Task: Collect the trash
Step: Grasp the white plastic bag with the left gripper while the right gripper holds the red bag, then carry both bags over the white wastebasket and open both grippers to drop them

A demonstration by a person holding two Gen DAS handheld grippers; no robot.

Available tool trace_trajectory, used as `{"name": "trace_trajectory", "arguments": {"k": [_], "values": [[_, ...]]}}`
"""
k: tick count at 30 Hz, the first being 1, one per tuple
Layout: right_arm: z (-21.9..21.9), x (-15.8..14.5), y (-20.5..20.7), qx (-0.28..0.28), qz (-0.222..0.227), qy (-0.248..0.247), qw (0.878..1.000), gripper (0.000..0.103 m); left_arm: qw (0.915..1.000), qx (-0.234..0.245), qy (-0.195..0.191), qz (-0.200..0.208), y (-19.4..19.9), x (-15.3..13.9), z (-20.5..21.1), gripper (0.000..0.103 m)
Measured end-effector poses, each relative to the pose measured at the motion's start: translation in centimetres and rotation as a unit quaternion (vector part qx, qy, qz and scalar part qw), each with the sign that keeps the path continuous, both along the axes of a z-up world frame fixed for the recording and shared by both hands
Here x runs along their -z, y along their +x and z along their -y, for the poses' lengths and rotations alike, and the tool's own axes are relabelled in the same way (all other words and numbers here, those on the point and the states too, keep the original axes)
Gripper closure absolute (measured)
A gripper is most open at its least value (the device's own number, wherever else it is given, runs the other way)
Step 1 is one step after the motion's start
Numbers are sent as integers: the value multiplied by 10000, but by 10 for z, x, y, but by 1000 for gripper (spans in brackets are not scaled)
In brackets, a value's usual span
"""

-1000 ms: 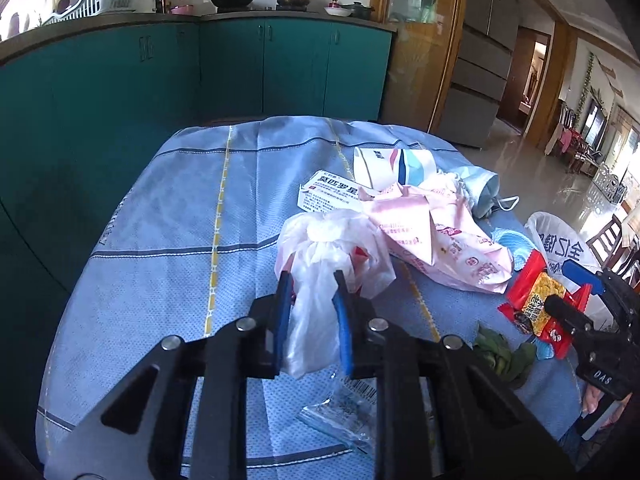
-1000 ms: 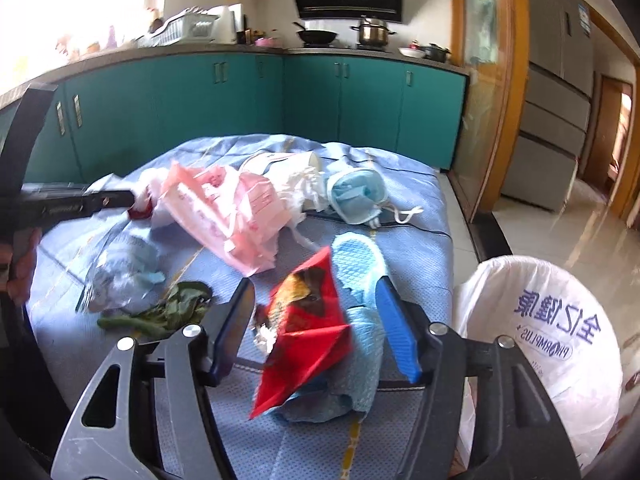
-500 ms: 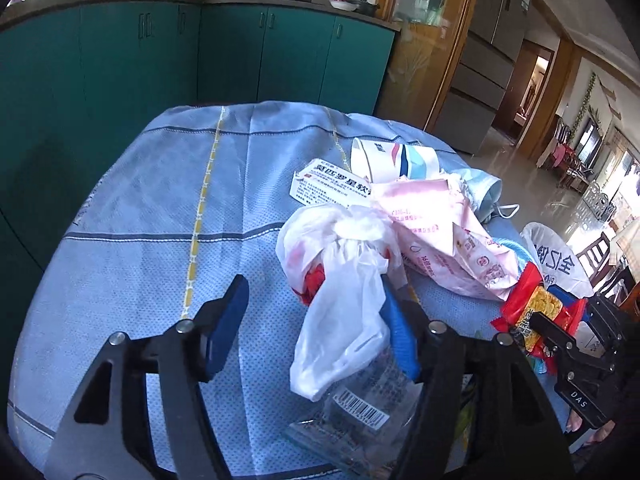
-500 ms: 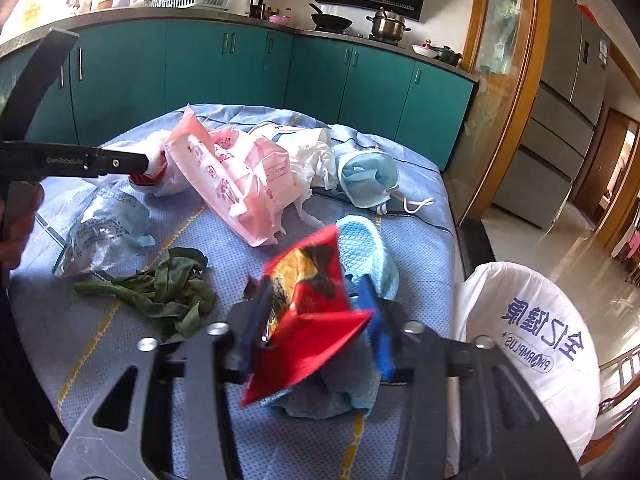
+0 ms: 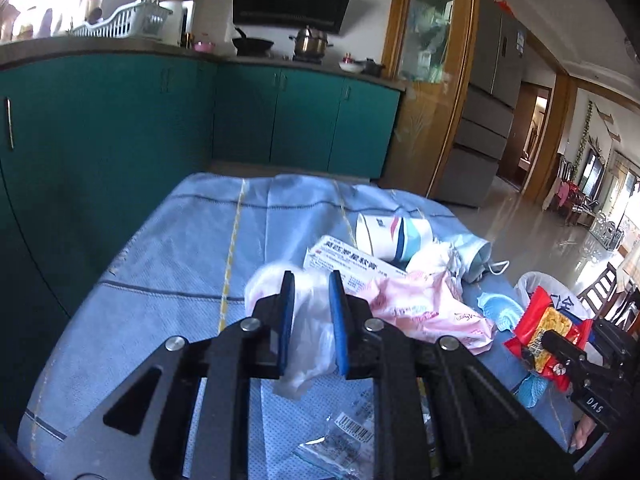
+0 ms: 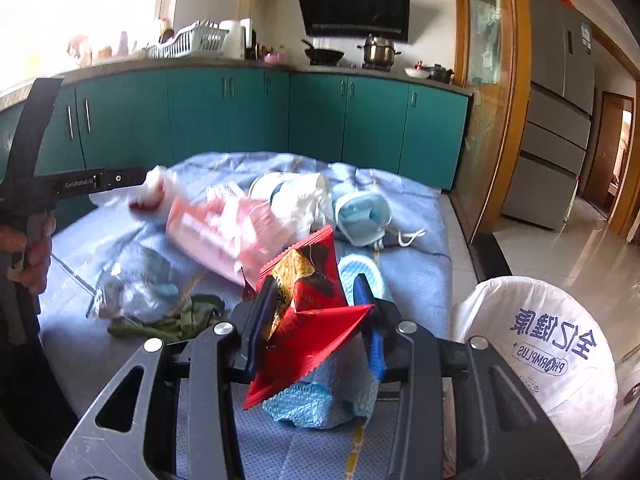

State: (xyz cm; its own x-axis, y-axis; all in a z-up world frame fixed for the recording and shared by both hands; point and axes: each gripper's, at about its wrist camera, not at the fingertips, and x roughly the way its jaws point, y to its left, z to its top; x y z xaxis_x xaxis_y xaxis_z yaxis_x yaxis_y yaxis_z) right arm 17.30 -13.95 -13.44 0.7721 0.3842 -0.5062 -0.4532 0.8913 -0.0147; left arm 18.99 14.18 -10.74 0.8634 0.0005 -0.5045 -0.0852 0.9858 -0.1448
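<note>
My left gripper (image 5: 311,280) has its jaws closing on a crumpled white plastic bag (image 5: 308,344), which the blue pads pinch; the bag hangs just above the blue tablecloth (image 5: 160,280). In the right wrist view that bag (image 6: 156,188) shows at the tip of the left gripper, far left. My right gripper (image 6: 316,284) is shut on a red snack wrapper (image 6: 316,320) with a yellow print, held above a light blue cloth (image 6: 320,400). A white trash bag (image 6: 540,344) with blue lettering stands open off the table's right edge.
On the table lie a pink plastic bag (image 5: 420,308), a paper cup (image 5: 384,236), a white medicine box (image 5: 340,260), a blue face mask (image 6: 364,212), green leaves (image 6: 176,316) and a clear barcoded wrapper (image 5: 344,436). Teal cabinets (image 5: 300,120) stand behind.
The left gripper opened wide, then closed again on the white bag and raised it. The right gripper closed on the red wrapper, which now stands higher off the cloth.
</note>
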Motion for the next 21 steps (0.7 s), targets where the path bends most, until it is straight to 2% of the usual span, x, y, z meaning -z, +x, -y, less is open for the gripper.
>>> {"name": "trace_trajectory", "arguments": {"k": [9, 12, 14, 15, 18, 21], "values": [[19, -12, -3, 217, 228, 422, 9986, 63, 9994, -35, 74, 342, -10, -11, 2, 89], [20, -11, -1, 279, 173, 414, 9986, 63, 9998, -1, 92, 169, -6, -8, -1, 88], [19, -10, 0, 273, 133, 360, 9989, 63, 9999, 78, -20, -76, 0, -3, -4, 67], [17, -9, 0, 272, 117, 325, 9990, 63, 9995, 179, -78, -242, 3, 0, -3, 44], [15, -7, 1, 263, 67, 279, 9992, 63, 9978, 260, -36, -604, 11, 13, 3, 37], [13, -6, 2, 265, 30, 248, 9993, 63, 9934, 108, 214, -1117, 23, 31, 5, 38]]}}
